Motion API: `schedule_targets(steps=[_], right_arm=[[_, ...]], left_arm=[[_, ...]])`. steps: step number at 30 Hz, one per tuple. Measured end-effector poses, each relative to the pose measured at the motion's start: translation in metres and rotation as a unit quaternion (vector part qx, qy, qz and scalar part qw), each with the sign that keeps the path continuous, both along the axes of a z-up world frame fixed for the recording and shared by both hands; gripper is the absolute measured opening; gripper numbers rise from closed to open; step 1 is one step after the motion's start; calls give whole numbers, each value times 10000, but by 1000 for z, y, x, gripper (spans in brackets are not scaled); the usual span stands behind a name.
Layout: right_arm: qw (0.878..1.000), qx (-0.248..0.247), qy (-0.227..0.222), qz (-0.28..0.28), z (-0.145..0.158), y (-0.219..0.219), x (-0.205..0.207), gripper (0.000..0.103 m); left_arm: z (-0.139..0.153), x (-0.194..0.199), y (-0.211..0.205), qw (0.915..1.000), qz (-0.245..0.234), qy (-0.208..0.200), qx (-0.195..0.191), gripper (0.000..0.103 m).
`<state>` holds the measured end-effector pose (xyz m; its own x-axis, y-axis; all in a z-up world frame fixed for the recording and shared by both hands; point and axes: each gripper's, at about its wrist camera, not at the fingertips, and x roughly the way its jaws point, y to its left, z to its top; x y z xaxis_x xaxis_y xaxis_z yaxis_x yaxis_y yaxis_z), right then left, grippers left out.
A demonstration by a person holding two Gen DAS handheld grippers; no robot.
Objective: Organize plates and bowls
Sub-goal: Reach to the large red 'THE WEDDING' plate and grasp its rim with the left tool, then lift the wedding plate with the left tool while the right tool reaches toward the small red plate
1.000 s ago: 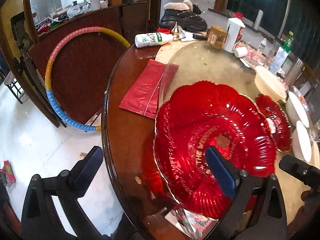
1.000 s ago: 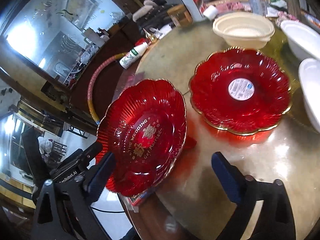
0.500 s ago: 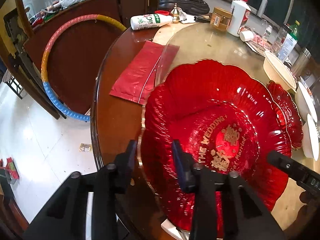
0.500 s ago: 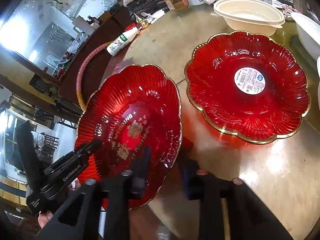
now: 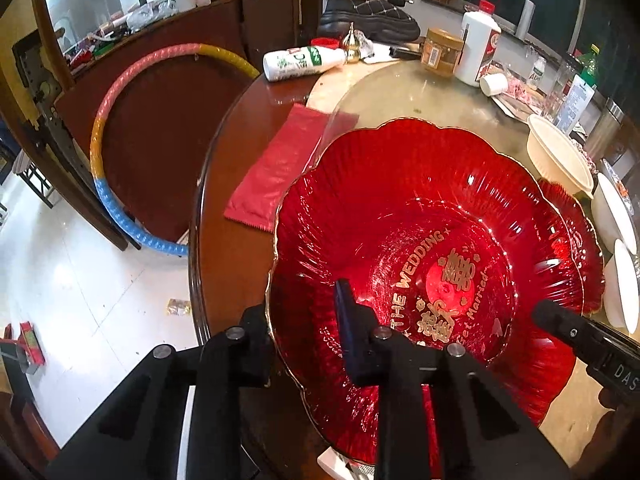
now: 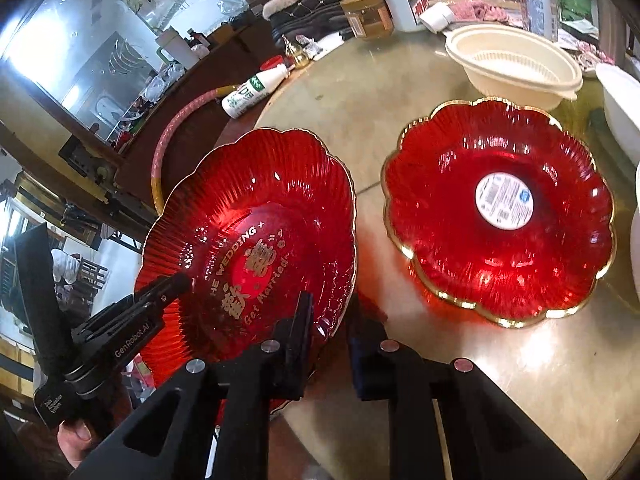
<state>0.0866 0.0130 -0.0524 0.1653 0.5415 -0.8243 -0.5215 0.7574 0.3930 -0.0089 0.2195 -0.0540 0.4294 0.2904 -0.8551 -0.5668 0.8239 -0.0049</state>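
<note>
A red scalloped wedding plate (image 5: 420, 220) with gold lettering is held tilted over the round table's near edge. My left gripper (image 5: 304, 316) is shut on its left rim. My right gripper (image 6: 330, 320) is shut on its right rim; the plate (image 6: 248, 216) fills the left of the right wrist view. A second red plate (image 6: 500, 208) with a white sticker lies flat on the glass turntable (image 6: 360, 92) to the right; its edge shows in the left wrist view (image 5: 576, 248).
A cream bowl (image 6: 516, 64) stands behind the second plate, white bowls (image 5: 612, 216) at the right. A red bag (image 5: 280, 168) lies on the wooden table rim. Bottles and a jar (image 5: 442, 52) stand at the back. A hula hoop (image 5: 108, 152) leans beyond the table.
Both grippers went from wide open to shut on opposite rims of the wedding plate, and the plate has lifted and tilted.
</note>
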Motion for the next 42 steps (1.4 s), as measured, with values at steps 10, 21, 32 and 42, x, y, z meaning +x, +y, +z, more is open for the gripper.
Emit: schedule_targets(steps=[10, 21, 32, 42], right_arm=[[9997, 88, -214, -24, 12, 1, 9, 16], [9997, -171, -163, -86, -1, 0, 12, 15], [9993, -287, -230, -109, 0, -6, 4, 16], [9994, -274, -177, -62, 0, -8, 1, 34]], left_arm=[[13, 14, -1, 9997, 16, -103, 235, 23], [-8, 16, -8, 9999, -36, 146, 48, 24], [-10, 8, -13, 9998, -112, 152, -3, 24], [-13, 6, -13, 9994, -197, 234, -189, 35]])
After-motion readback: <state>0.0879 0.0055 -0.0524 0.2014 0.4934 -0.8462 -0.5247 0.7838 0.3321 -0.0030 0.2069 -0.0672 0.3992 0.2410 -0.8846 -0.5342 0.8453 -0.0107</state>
